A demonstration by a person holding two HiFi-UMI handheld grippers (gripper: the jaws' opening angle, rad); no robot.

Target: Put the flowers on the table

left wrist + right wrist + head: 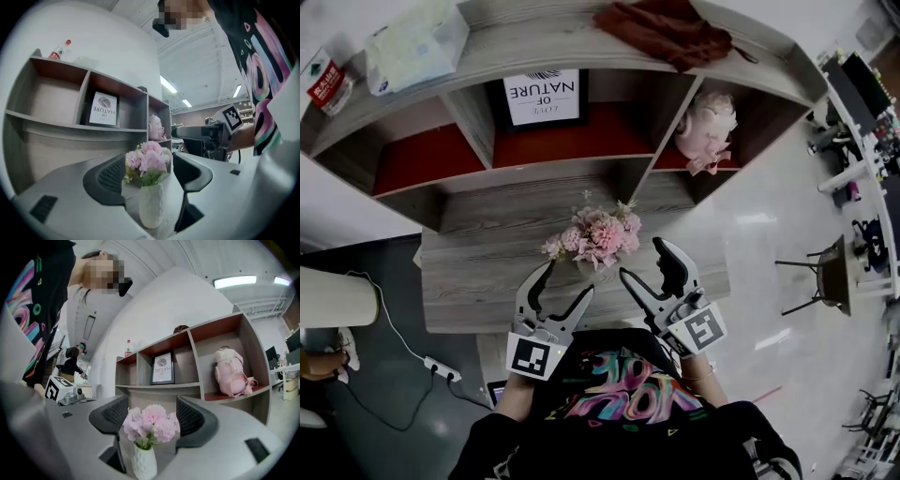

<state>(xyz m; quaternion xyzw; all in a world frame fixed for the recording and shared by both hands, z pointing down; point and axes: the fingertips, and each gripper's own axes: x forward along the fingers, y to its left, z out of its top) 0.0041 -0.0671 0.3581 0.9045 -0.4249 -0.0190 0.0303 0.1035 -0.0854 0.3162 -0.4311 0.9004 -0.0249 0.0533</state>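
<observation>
- left gripper (565,286) has its jaws spread wide with nothing clamped; its own view shows the vase (151,206) in the gap line, just beyond the tips.
- right gripper (645,262) is likewise spread and empty; its view frames the same vase centred between the jaws, also past the tips.
- flowers (598,236), a pink bunch in a white ribbed vase, stand on the table (478,281) on the far side of both grippers, between their two lines of approach.
- long axis of the vase is upright; the blooms spread wider than the vase body.
- judgement: both grippers lie about equally near, one on each side, so either one could close on the vase body by a short push toward the far side.
- judgement: the flowers already rest on the table, so the placing looks done, with both tools free of them.
- shelf unit (562,169) rises just behind the flowers and limits travel to the far side.
- framed print (542,97) and a pink soft toy (706,127) sit in the shelf bays, well apart from the vase.
- nothing stands between the jaws and the vase.
</observation>
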